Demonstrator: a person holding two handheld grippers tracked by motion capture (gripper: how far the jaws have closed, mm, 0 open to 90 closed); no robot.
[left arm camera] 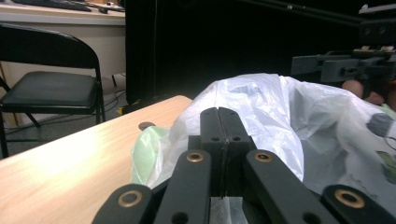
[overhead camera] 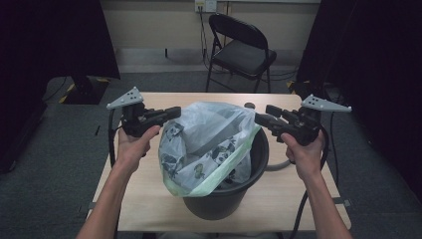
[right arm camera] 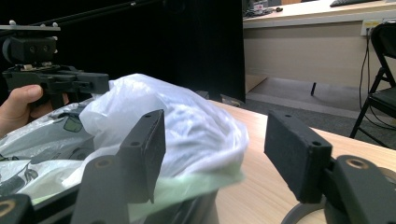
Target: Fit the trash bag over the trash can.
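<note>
A black bin (overhead camera: pixel 234 199) stands in the middle of the wooden table (overhead camera: pixel 144 204). A translucent plastic bag (overhead camera: pixel 209 139) with a pale green rim and dark prints bulges out of its top. My left gripper (overhead camera: pixel 175 111) is at the bag's left edge. Its jaws are shut (left arm camera: pixel 223 116), with white film showing just under them, so it appears pinched on the bag (left arm camera: pixel 280 107). My right gripper (overhead camera: pixel 260 119) is level at the bag's right edge. Its jaws (right arm camera: pixel 217 135) stand open, with the bag (right arm camera: pixel 187 126) and green rim beside and between them, untouched.
A black folding chair (overhead camera: pixel 241 47) stands beyond the table's far edge. Dark curtains hang on both sides of the room. A round hole (left arm camera: pixel 146 125) sits in the tabletop behind the bin. Cables trail from both grippers down past the table's sides.
</note>
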